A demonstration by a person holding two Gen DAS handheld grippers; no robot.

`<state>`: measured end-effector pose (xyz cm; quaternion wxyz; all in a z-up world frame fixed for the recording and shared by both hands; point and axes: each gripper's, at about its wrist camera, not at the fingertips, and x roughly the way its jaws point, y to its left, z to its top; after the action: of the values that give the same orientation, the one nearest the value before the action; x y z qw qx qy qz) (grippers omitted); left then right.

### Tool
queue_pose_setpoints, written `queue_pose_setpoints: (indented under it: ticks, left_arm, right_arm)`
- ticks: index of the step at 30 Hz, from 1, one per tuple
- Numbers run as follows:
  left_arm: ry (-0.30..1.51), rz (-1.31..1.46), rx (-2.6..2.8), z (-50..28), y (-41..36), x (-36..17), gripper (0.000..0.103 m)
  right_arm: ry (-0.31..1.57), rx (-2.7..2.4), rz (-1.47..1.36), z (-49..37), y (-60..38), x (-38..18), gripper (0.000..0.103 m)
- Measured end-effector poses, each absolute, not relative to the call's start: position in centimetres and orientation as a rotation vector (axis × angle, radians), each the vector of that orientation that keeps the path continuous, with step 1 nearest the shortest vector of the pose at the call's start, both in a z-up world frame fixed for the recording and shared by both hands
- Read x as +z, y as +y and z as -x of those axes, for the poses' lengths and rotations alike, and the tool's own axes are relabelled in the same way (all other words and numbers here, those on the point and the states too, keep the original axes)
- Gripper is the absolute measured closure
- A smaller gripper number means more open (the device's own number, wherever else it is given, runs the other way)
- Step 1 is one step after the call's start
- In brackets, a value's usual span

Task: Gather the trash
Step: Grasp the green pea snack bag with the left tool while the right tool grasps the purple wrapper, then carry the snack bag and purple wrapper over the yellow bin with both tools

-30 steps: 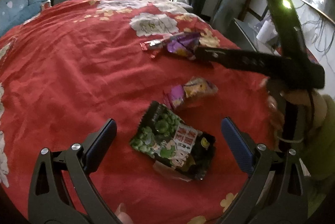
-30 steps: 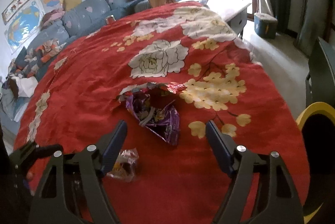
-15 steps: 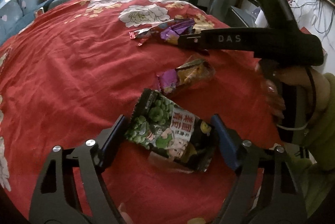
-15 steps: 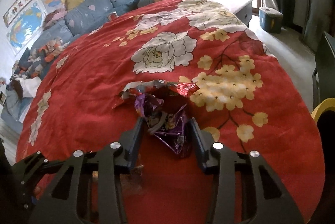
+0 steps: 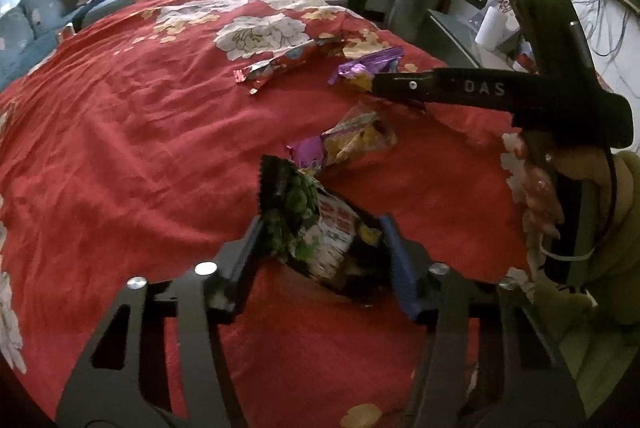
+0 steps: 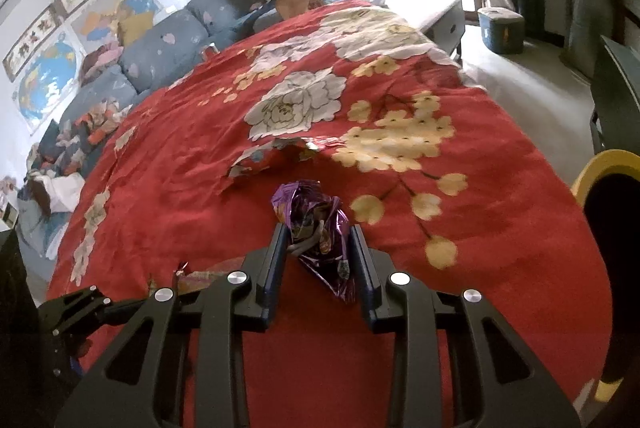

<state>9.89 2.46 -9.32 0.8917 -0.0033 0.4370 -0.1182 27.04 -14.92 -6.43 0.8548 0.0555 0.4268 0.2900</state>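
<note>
My left gripper (image 5: pixel 320 228) is shut on a black and green snack bag (image 5: pixel 316 228) and holds it crumpled just above the red floral cloth (image 5: pixel 140 148). My right gripper (image 6: pixel 318 236) is shut on a purple foil wrapper (image 6: pixel 316 224), lifted off the cloth; it also shows in the left wrist view (image 5: pixel 368 66). A purple and yellow snack bag (image 5: pixel 344 144) lies on the cloth between the two grippers. A red foil wrapper (image 5: pixel 288 62) lies further back; in the right wrist view it sits just beyond the purple wrapper (image 6: pixel 272 156).
The cloth covers a round table. A blue sofa (image 6: pixel 152 60) with clutter stands behind it. A yellow-rimmed dark bin (image 6: pixel 612 196) sits at the right edge. A grey chair (image 5: pixel 448 32) stands beside the table.
Both grippers have closed from wide open onto their wrappers. The green bag is squeezed and raised; the purple wrapper is pinched and lifted clear of the red foil wrapper.
</note>
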Motion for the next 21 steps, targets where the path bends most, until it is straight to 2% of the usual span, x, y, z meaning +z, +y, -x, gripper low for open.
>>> queue_pose_setpoints:
  ticks: [2, 3, 4, 17, 21]
  left_arm:
    - [0.905, 0.001, -0.249, -9.8, 2.4, -9.1, 0.068]
    - [0.903, -0.002, -0.249, -9.8, 2.3, -9.0, 0.077]
    - [0.898, -0.005, -0.245, -9.7, 2.4, -8.8, 0.082]
    - [0.859, 0.051, -0.251, -9.6, 3.2, -6.4, 0.088]
    - [0.830, 0.065, -0.247, -9.4, 3.4, -5.5, 0.093]
  right_arm:
    - [0.893, 0.603, -0.130, -26.8, -15.6, -6.2, 0.073]
    - [0.892, 0.602, -0.138, -26.7, -15.9, -6.1, 0.073]
    - [0.890, 0.599, -0.144, -26.6, -16.1, -6.0, 0.073]
    - [0.847, 0.580, -0.201, -25.7, -18.7, -4.6, 0.073]
    - [0.838, 0.571, -0.210, -25.6, -19.5, -4.3, 0.073]
